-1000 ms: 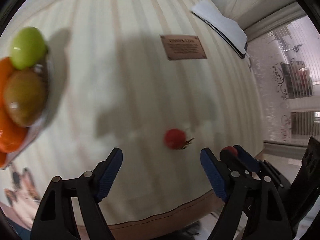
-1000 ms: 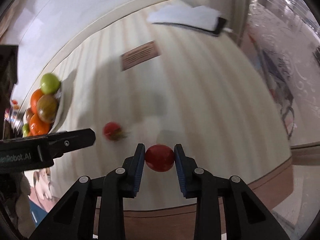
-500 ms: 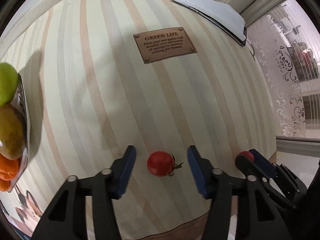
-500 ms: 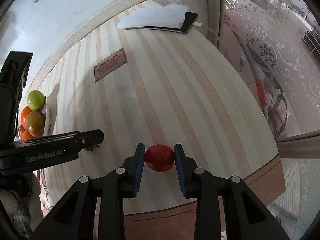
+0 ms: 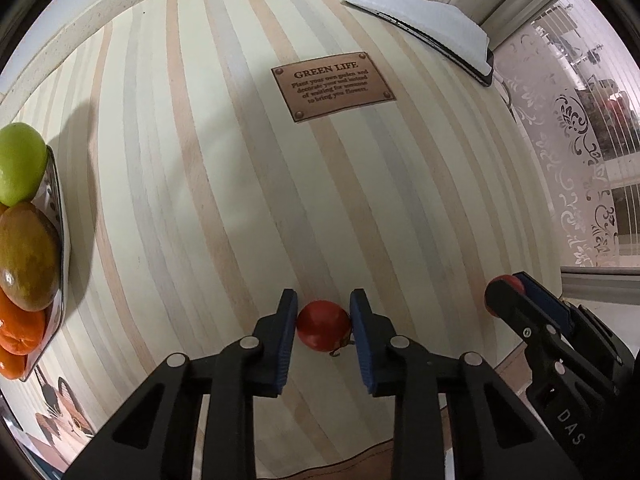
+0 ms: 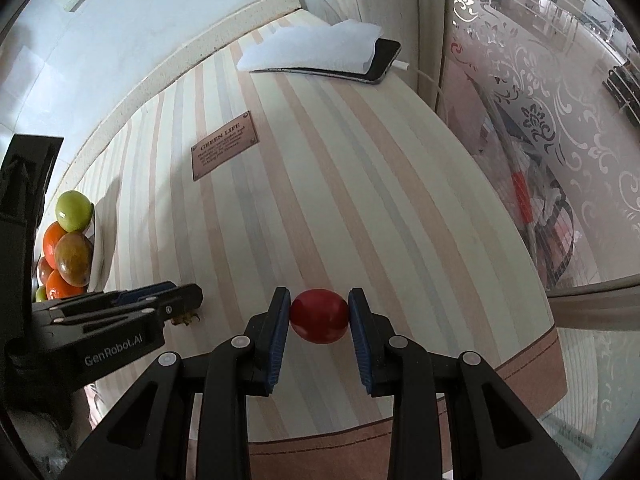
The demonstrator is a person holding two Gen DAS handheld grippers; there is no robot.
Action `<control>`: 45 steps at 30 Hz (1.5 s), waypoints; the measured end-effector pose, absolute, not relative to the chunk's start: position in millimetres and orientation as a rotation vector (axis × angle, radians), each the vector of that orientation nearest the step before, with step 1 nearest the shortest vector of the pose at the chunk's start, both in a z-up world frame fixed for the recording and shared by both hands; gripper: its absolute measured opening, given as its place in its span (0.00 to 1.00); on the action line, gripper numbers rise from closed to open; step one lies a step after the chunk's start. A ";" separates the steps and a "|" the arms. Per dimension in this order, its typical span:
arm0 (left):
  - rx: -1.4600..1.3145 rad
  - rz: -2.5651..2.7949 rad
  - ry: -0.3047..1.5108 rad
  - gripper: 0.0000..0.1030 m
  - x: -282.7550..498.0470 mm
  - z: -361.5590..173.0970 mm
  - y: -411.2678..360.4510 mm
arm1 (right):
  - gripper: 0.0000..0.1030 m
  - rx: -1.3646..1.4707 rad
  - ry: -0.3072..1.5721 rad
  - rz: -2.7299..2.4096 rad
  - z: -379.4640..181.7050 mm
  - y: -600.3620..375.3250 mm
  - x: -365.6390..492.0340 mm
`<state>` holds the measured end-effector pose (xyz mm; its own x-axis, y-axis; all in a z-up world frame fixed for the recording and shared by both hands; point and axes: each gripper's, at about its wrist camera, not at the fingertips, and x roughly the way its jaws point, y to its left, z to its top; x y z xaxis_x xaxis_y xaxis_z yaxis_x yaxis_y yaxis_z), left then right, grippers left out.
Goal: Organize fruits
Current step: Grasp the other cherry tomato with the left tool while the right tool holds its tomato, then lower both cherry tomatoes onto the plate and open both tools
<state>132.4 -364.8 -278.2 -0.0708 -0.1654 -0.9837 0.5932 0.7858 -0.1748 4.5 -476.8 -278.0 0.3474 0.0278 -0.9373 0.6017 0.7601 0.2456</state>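
My left gripper [image 5: 323,326] is shut on a red tomato [image 5: 322,325] with a dry stem, low on the striped table [image 5: 240,160]. My right gripper [image 6: 319,315] is shut on a second red tomato [image 6: 319,316] and holds it above the table's near right part; it also shows at the right of the left wrist view [image 5: 505,285]. A fruit dish [image 5: 54,216] at the left edge holds a green apple [image 5: 18,164], a mango [image 5: 28,256] and oranges [image 5: 18,332]. The same dish [image 6: 96,248] shows in the right wrist view.
A brown "GREEN LIFE" plaque [image 5: 332,86] lies mid-table. A phone under a white cloth [image 5: 420,20] lies at the far right corner. A frosted patterned glass panel [image 6: 540,120] stands along the right. The table's front edge [image 6: 400,420] is close below both grippers.
My left gripper has moved forward over the stemmed tomato and its jaws have closed from wide open onto it. My right gripper still holds its tomato, raised a little.
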 end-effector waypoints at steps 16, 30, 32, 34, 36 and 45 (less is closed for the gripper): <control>0.179 -0.578 1.477 0.24 159.9 -227.9 -276.8 | 0.32 0.579 1.140 -0.251 -242.1 -440.6 63.0; -0.080 -0.265 1.387 0.24 213.6 -182.3 -96.2 | 0.32 0.559 1.204 0.204 -219.8 -300.7 187.9; -0.118 -0.227 1.393 0.24 220.9 -187.1 -75.2 | 0.32 0.586 1.224 0.273 -221.2 -278.8 208.3; -0.157 -0.204 1.402 0.24 227.3 -193.6 -58.6 | 0.32 0.596 1.249 0.318 -223.7 -261.6 226.0; -0.203 -0.190 1.415 0.24 232.4 -201.5 -45.1 | 0.32 0.589 1.268 0.352 -226.4 -243.5 245.1; -0.264 -0.164 1.452 0.24 235.7 -221.1 -34.1 | 0.32 0.608 1.400 0.378 -247.0 -209.0 289.1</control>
<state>235.7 -34.1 -221.1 0.1145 -0.2689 -0.9563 -0.0492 0.9600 -0.2758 289.1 -209.0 -247.0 0.1477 0.5853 -0.7972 0.1041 0.7924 0.6011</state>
